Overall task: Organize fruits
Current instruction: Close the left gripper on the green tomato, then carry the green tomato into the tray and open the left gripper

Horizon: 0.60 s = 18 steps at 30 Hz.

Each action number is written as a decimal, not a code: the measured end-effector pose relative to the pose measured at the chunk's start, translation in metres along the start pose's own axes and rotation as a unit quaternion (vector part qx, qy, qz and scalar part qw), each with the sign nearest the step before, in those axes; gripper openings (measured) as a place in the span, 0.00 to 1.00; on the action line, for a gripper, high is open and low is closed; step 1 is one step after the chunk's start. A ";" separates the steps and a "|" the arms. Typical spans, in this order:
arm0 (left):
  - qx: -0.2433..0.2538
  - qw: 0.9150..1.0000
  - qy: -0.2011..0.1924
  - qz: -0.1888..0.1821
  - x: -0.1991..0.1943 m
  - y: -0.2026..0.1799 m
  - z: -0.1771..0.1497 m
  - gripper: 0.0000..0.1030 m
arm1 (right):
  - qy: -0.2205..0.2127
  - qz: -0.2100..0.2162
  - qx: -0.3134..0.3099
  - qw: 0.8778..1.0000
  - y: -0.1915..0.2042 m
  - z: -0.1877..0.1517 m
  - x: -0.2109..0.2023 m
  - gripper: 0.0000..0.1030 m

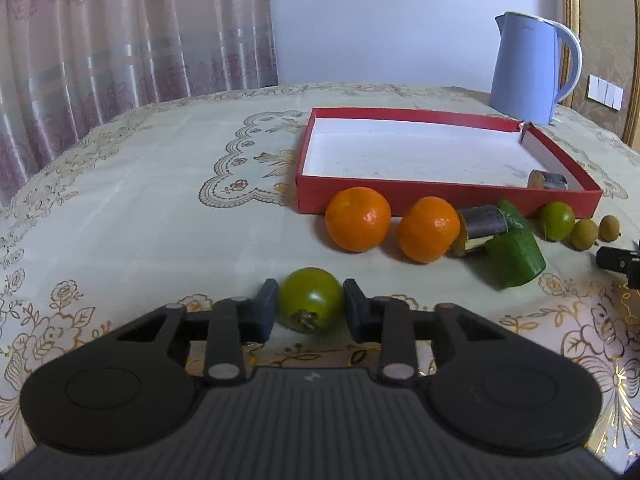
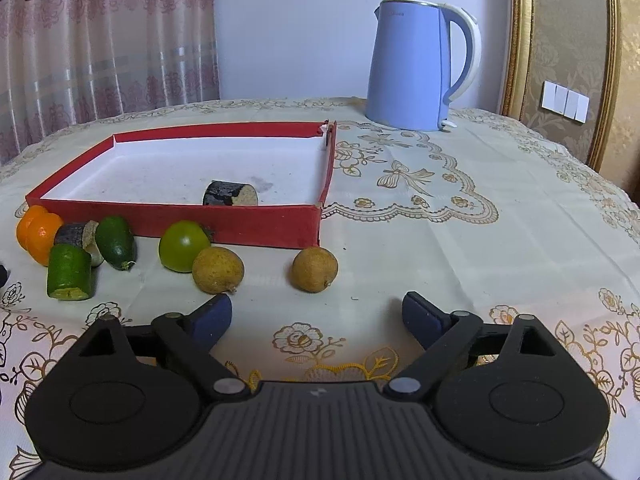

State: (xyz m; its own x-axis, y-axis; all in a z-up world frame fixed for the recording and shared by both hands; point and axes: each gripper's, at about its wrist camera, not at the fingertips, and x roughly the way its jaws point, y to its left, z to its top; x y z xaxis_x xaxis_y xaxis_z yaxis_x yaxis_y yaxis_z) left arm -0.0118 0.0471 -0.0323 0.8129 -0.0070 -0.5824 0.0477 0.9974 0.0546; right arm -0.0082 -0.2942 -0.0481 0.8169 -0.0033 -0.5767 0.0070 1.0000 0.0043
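The left tool (image 1: 310, 304) clenches a green tomato (image 1: 311, 299) on the bench (image 1: 160, 184); the right tool (image 2: 317, 318) stands released, a brown fruit (image 2: 314, 258) just ahead.

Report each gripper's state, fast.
Left gripper: shut on the green fruit.
Right gripper: open, nothing between its jaws.

Desk (image 2: 440, 240) w/ cream gold-embroidered cloth. On it: red tray (image 2: 248, 224), blue kettle (image 2: 412, 64) at back, 2 oranges (image 1: 358, 218), green fruits (image 2: 184, 246), 2 brown longans (image 2: 218, 270), cut cucumber pcs (image 2: 70, 272) in front of tray.
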 end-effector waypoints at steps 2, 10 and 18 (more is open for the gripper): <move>-0.001 1.000 -0.001 -0.001 0.000 0.000 0.000 0.30 | 0.000 0.000 0.000 1.000 0.000 0.000 0.000 0.90; 0.005 1.000 -0.007 -0.008 -0.004 -0.003 0.003 0.30 | 0.000 0.000 0.001 1.000 0.000 0.000 0.000 0.90; 0.021 0.999 -0.031 -0.023 -0.008 -0.020 0.027 0.30 | 0.002 0.000 0.001 1.000 -0.001 0.000 0.000 0.91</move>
State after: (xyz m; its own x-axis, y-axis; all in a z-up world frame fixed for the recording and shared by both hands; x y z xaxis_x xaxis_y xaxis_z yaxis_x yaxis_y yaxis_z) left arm -0.0029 0.0254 -0.0066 0.8434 -0.0580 -0.5342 0.1087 0.9920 0.0639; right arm -0.0085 -0.2949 -0.0484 0.8147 -0.0025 -0.5799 0.0076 1.0000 0.0064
